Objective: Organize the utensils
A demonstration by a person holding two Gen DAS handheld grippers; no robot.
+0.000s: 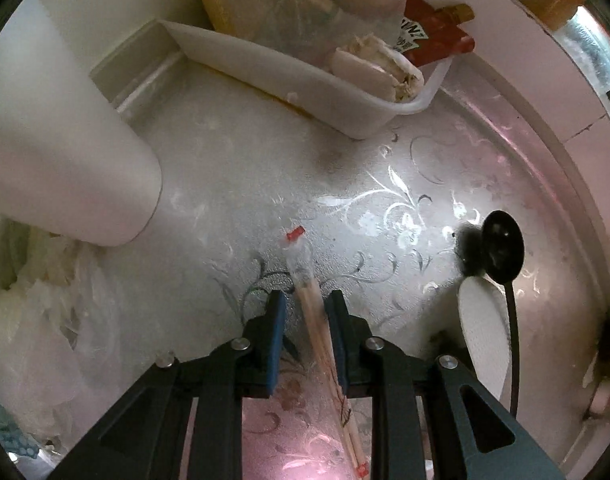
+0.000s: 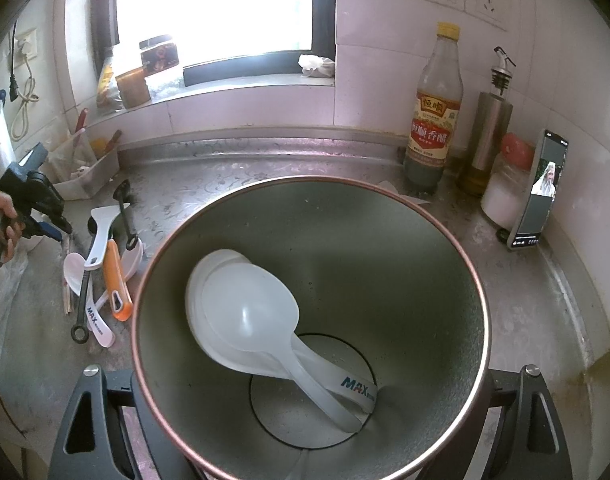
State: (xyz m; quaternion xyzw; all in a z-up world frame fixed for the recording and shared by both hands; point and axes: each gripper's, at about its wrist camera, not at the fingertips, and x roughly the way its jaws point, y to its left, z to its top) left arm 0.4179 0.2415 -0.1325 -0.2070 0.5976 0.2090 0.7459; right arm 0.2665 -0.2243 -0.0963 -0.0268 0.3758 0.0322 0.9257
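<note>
The left tongs (image 1: 303, 312) pointed almost straight down at the counter (image 1: 233, 168), jaws a narrow gap apart with the wrapped chopsticks (image 1: 319, 322) lying between them, touching the right pad but not the left, so not gripped. A black spoon (image 1: 501, 246) and a white scoop (image 1: 483, 332) lay just to the right. The right tongs (image 2: 309, 440) were clamped around a big metal cup (image 2: 425, 248), which held white rice paddles (image 2: 245, 312). More utensils (image 2: 105, 272) lay on the counter beside it.
</note>
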